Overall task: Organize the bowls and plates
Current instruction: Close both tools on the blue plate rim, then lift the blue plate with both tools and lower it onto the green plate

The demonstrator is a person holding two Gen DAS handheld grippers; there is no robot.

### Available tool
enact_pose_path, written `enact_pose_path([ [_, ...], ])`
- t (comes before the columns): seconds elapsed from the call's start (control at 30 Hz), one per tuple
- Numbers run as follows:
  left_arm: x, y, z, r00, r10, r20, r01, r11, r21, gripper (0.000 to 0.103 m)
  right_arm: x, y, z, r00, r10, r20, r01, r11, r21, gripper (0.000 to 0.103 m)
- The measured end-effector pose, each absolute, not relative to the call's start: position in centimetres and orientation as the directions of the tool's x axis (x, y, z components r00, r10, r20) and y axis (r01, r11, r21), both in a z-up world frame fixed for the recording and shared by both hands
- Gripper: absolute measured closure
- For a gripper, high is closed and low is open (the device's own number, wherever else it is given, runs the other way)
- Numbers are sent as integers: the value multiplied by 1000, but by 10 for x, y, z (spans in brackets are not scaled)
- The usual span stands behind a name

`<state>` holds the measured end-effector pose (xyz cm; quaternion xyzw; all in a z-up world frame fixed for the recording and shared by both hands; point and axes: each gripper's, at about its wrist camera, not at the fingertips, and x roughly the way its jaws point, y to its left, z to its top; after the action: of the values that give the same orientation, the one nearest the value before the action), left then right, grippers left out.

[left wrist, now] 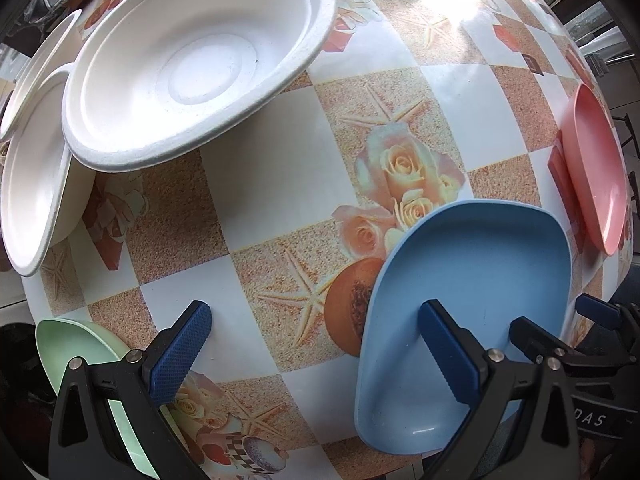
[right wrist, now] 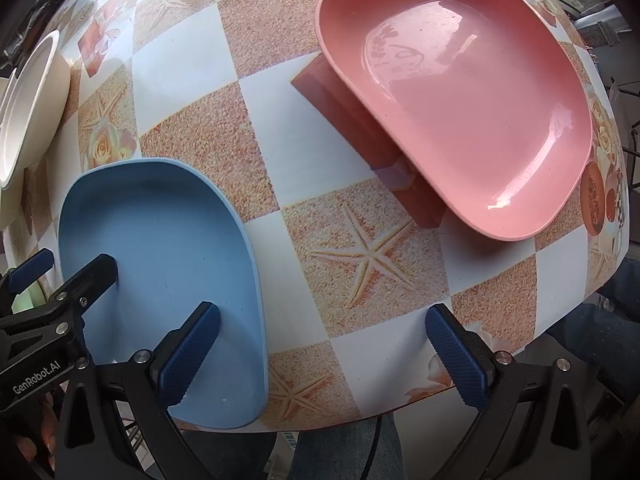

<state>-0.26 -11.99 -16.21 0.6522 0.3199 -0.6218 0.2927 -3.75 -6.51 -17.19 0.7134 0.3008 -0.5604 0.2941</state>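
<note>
Blue-padded fingers of the left gripper (left wrist: pixel 316 354) stand wide apart and hold nothing, the right pad hanging over the blue plate (left wrist: pixel 472 296) at about 4 o'clock in the left wrist view. Likewise spread and empty, the right gripper (right wrist: pixel 324 354) has that same plate at 8 o'clock and the pink plate (right wrist: pixel 460 108) at 1 o'clock, propped aslant on a reddish block (right wrist: pixel 360 120). White bowls (left wrist: pixel 192 64) overlap at 11 o'clock, and a green plate (left wrist: pixel 80 344) sits at 7 o'clock on the patterned table (left wrist: pixel 272 184). Judging by this, stacking the plates comes first: pinch one rim squarely with a pad above and a pad below, then lift level.
</note>
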Motion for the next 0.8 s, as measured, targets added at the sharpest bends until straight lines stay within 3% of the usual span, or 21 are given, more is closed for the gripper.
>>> enact_pose_path([
  [0.07,-7,-118,-160,28,63,-998,769,-639,-19,4,-35,-66,-168,194,96,-976,765,-637,90,12],
  [0.17,-14,-110,-154,29,57,-998,748,-664,-16,16,-27,-69,-158,198,77,-977,787,-607,112,36],
  [0.2,-17,-107,-152,30,50,-998,736,-676,-12,23,-24,-70,-156,203,72,-977,794,-596,121,47],
  [0.27,-24,-99,-147,31,40,-999,706,-708,-7,34,-19,-71,-154,202,74,-976,806,-578,123,57],
  [0.33,-32,-89,-144,18,54,-998,669,-742,-29,60,-16,-71,-152,211,73,-975,807,-575,132,68],
  [0.37,-35,-84,-143,11,73,-997,651,-758,-48,66,-15,-71,-152,226,69,-972,805,-574,147,78],
  [0.6,-18,-72,-142,62,113,-992,648,-760,-46,70,-15,-54,-157,331,69,-941,744,-633,215,79],
  [0.8,0,-52,-135,87,119,-989,632,-774,-38,70,3,-48,-149,311,94,-946,781,-592,198,79],
])
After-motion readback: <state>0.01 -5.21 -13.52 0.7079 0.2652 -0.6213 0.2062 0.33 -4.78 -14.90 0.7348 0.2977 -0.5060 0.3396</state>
